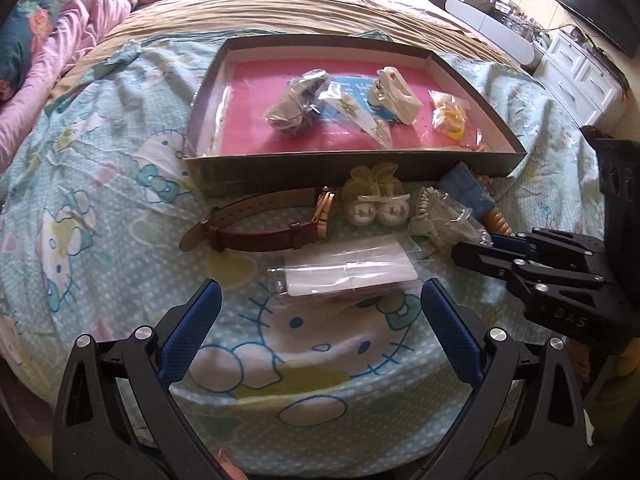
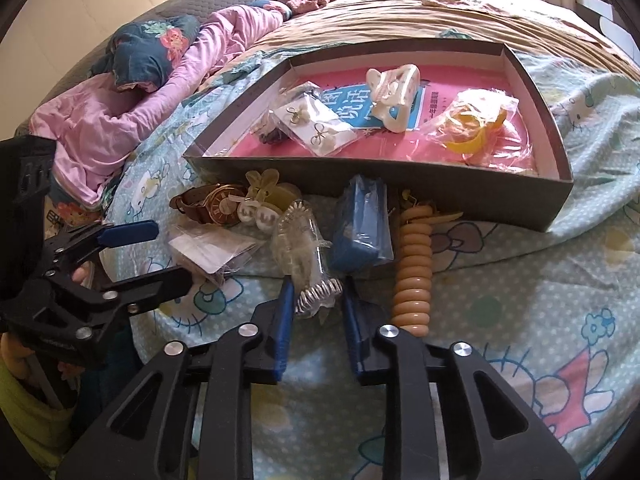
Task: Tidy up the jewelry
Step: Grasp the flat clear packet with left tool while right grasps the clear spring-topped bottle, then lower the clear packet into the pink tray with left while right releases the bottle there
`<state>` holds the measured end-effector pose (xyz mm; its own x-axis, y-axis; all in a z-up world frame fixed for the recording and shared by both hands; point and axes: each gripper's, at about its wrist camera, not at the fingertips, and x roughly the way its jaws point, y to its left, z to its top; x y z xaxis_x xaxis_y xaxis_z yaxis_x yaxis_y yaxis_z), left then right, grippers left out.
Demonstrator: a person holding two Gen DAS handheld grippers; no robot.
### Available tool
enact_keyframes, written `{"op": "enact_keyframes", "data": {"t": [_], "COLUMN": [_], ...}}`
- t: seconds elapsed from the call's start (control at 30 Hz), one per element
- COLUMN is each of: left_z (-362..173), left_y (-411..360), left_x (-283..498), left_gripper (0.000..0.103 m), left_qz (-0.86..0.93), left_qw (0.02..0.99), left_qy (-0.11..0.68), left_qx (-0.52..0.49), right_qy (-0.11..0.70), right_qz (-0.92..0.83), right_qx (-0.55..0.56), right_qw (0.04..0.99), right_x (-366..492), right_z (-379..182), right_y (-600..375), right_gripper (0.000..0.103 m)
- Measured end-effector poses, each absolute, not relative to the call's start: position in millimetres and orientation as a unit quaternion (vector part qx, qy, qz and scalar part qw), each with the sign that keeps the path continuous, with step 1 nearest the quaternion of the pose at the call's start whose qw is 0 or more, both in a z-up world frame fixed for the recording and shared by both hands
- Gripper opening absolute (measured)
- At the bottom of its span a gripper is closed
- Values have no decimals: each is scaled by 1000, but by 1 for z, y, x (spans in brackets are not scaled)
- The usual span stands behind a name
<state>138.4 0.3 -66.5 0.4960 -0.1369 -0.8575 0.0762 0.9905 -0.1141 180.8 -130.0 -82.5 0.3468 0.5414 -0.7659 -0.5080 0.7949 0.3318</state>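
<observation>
**Right hand-held gripper closing in on a bagged hair comb**

Right hand-held gripper [image 2: 316, 312] sits low on the bed [image 2: 500, 304], its jaws narrowed around the near end of a bagged hair comb [image 2: 306, 256], though not yet pinching it. Left hand-held gripper [image 1: 320, 312] hovers wide and empty just short of a flat card packet [image 1: 348, 272]. Beside them lie a watch [image 1: 276, 220], a blue packet [image 2: 360, 220] and a coiled hair tie [image 2: 414, 264], all in front of the box [image 2: 400, 176]. The comb looks light and stiff, but its plastic bag is probably slippery and crinkly; gripping across the toothed end should hold better than loose film.
</observation>
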Motion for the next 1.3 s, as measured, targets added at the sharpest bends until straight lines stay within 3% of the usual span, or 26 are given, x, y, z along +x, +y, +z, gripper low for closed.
{"op": "enact_keyframes", "data": {"t": [0.43,0.63,1.3], "left_z": [-79,-76,-1], "left_y": [-14,-18,26], "left_x": [153,150,124], "left_gripper": [93,82,81], "left_qz": [-74,-71,-51], "left_qw": [864,871,918], "left_qy": [498,486,388], "left_qx": [-29,-11,-62], "right_qy": [465,455,404], "right_qz": [315,316,309], "right_qx": [26,33,44], "right_qw": [827,832,860], "right_x": [170,169,170], "right_z": [-67,-57,-15], "right_y": [-158,-161,-177], "right_gripper": [21,21,21]}}
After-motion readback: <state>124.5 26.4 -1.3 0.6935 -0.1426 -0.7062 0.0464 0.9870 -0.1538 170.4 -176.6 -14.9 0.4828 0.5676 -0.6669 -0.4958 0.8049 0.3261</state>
